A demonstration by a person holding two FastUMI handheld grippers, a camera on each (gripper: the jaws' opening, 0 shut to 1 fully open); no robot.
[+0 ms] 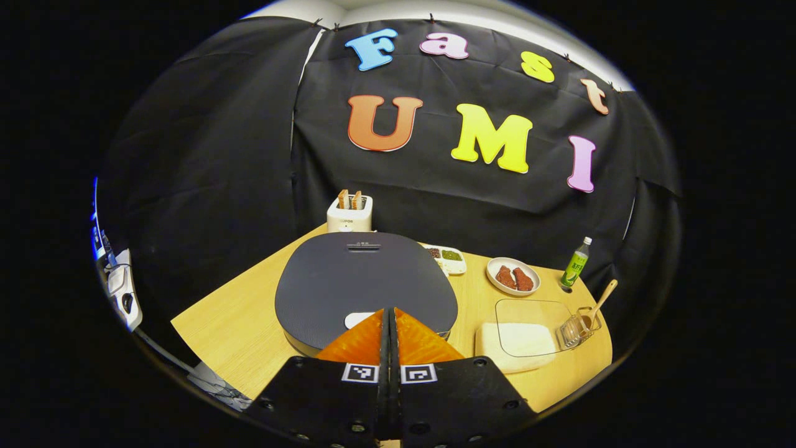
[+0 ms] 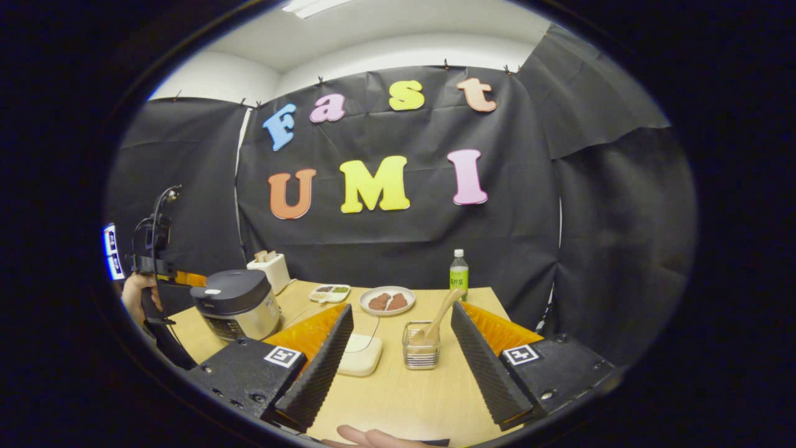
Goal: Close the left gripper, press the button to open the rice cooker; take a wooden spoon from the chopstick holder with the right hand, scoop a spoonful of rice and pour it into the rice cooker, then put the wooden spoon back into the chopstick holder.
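The rice cooker has a dark grey lid, which is down, with a pale button at its near edge. My left gripper is shut and empty, its tips just over that button; I cannot tell whether they touch it. The wooden spoon leans in the clear wire chopstick holder, straight ahead of my right gripper, which is open wide and holds nothing. A white rice box with a clear lid sits left of the holder. The cooker stands at the left, with the left gripper behind it.
Along the back of the wooden table stand a toaster with bread, a small divided dish, a plate of meat and a green bottle. A hand holds the left gripper. The table's right edge lies close to the holder.
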